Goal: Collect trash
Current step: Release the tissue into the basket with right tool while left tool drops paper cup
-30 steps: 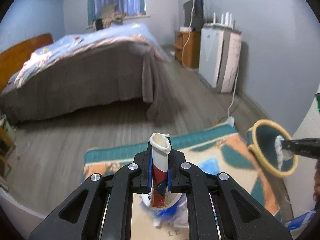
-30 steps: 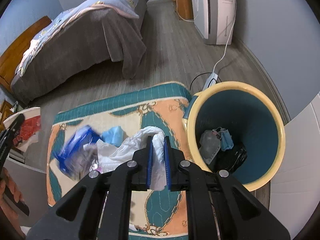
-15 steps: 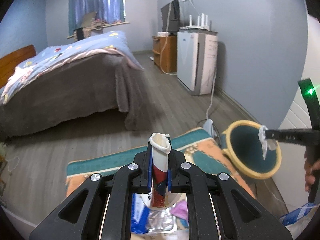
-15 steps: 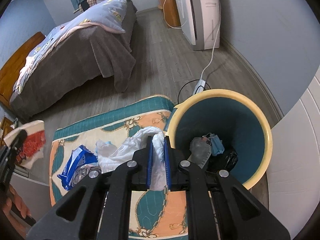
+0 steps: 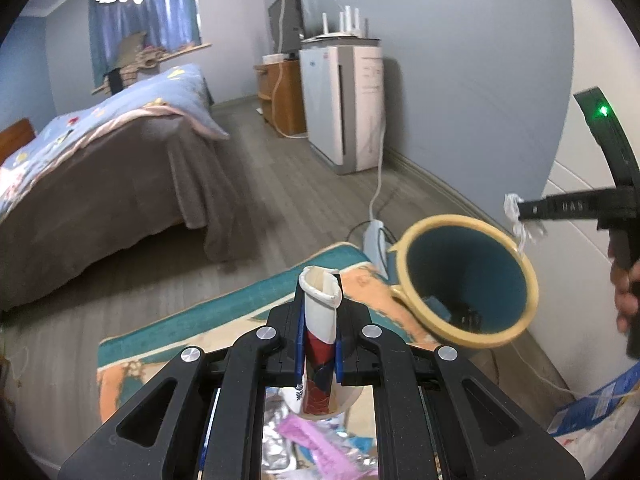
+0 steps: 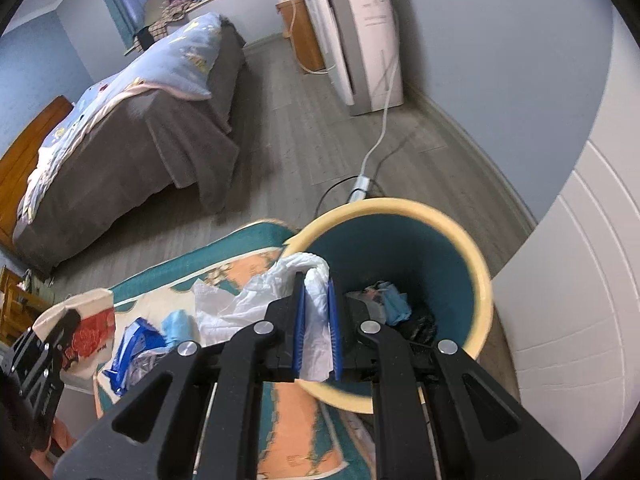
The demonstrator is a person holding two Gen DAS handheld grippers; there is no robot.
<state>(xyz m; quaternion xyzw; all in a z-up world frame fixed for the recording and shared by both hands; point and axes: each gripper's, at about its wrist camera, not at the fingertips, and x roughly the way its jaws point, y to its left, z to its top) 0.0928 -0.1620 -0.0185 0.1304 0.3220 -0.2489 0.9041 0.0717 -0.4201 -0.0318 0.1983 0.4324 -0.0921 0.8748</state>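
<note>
In a bedroom, the right gripper (image 6: 316, 312) is clenched on a crumpled white plastic bag (image 6: 256, 300), held over the near rim of a yellow trash bin (image 6: 476, 264) with a teal inside, already holding some trash. The left gripper (image 5: 319, 320) grasps a flattened paper cup (image 5: 320, 320) above a patterned rug (image 5: 224, 312), left of the bin. More wrappers (image 6: 136, 344) lie on the rug.
</note>
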